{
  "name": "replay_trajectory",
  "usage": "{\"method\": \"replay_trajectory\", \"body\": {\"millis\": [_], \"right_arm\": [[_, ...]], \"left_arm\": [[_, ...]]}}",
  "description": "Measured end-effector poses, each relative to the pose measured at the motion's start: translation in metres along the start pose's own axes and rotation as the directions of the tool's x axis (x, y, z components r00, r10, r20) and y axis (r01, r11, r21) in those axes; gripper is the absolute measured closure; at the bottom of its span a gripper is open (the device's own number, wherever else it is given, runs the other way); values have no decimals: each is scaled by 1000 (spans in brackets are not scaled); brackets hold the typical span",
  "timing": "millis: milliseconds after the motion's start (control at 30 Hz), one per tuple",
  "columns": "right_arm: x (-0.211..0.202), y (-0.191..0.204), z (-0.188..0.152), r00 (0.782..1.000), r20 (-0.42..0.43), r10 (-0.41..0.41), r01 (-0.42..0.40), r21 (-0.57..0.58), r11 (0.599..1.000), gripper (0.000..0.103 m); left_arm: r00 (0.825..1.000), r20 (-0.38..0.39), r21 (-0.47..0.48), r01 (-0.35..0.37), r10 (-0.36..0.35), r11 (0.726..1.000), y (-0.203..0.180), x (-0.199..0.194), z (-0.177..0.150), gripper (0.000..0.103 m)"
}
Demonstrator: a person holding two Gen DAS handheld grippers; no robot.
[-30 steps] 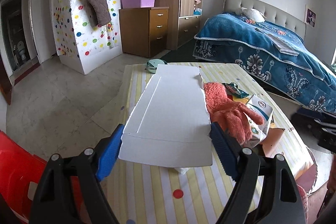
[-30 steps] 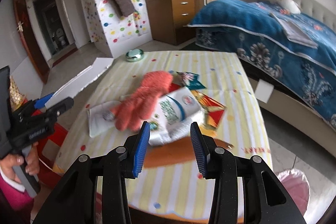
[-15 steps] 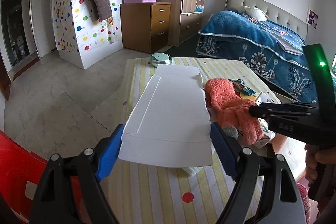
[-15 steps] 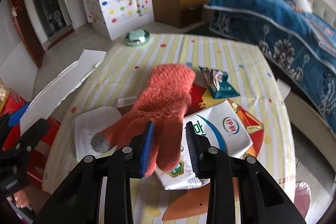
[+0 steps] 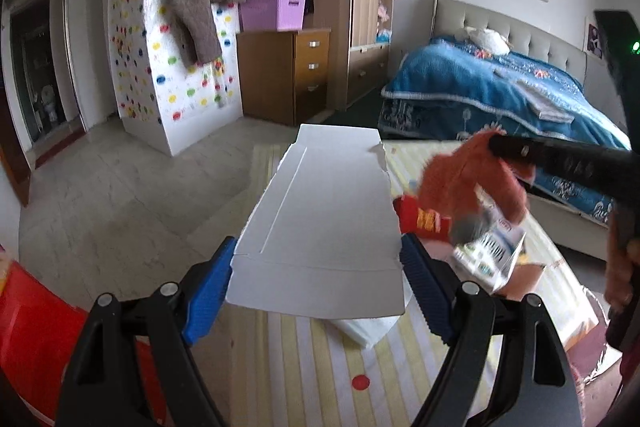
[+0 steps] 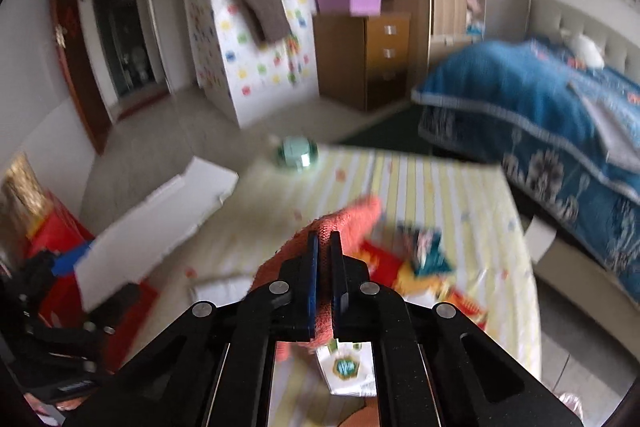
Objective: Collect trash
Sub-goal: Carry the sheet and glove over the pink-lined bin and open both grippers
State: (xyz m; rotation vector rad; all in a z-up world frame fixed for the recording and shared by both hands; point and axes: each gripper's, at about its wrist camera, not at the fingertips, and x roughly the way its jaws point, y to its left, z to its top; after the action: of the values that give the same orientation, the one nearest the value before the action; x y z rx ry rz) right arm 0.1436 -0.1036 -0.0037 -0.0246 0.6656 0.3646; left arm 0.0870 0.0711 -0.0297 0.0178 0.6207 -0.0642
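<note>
Orange glove (image 6: 344,223) inside right gripper (image 6: 324,247).

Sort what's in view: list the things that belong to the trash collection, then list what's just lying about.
Job in hand:
white cardboard sheet, in the left tool
red snack wrapper
white carton
teal wrapper

Just lying about:
orange glove, though the right tool grips it
green round tin
purple basket
</note>
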Motion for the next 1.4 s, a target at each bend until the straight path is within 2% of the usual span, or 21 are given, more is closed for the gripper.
{"method": "replay_trajectory", "body": {"millis": [167, 367, 533, 667, 800, 900, 933, 1000, 1100, 1267, 1400], "right_arm": [[-49, -12, 8, 996, 84, 5, -7, 21, 1000, 98], [-105, -26, -7, 990, 135, -39, 33, 47, 998, 98], [-147, -49, -39, 985, 131, -110, 101, 74, 992, 98], [-178, -68, -72, 972, 113, -205, 193, 107, 975, 98], [-198, -89, -102, 958, 83, -274, 258, 162, 952, 98], [-215, -110, -126, 942, 50, -331, 314, 211, 926, 98], [-225, -121, -137, 931, 33, -363, 345, 241, 907, 98], [-233, -132, -148, 922, 21, -385, 367, 263, 892, 98], [-250, -159, -172, 892, -18, -452, 435, 312, 845, 98], [-261, -197, -204, 862, -71, -503, 490, 376, 787, 98], [-262, -229, -225, 850, -110, -515, 510, 411, 755, 98]], "left_arm": [[998, 54, 30, 21, -22, 999, -17, -24, 15, 24], [994, 41, 53, 96, -98, 994, -52, -40, 11, 24], [986, 26, 98, 164, -167, 982, -86, -55, -2, 24], [973, 1, 150, 227, -230, 962, -120, -61, -13, 24], [950, -40, 212, 310, -308, 927, -165, -62, -25, 24], [922, -83, 268, 386, -378, 883, -208, -61, -36, 24], [915, -92, 281, 402, -392, 872, -217, -61, -39, 24], [896, -119, 319, 443, -428, 838, -245, -60, -47, 24], [867, -157, 351, 496, -473, 794, -281, -57, -55, 24], [827, -214, 386, 561, -520, 733, -332, -48, -64, 24], [812, -242, 428, 580, -531, 693, -369, -40, -70, 24]]}}
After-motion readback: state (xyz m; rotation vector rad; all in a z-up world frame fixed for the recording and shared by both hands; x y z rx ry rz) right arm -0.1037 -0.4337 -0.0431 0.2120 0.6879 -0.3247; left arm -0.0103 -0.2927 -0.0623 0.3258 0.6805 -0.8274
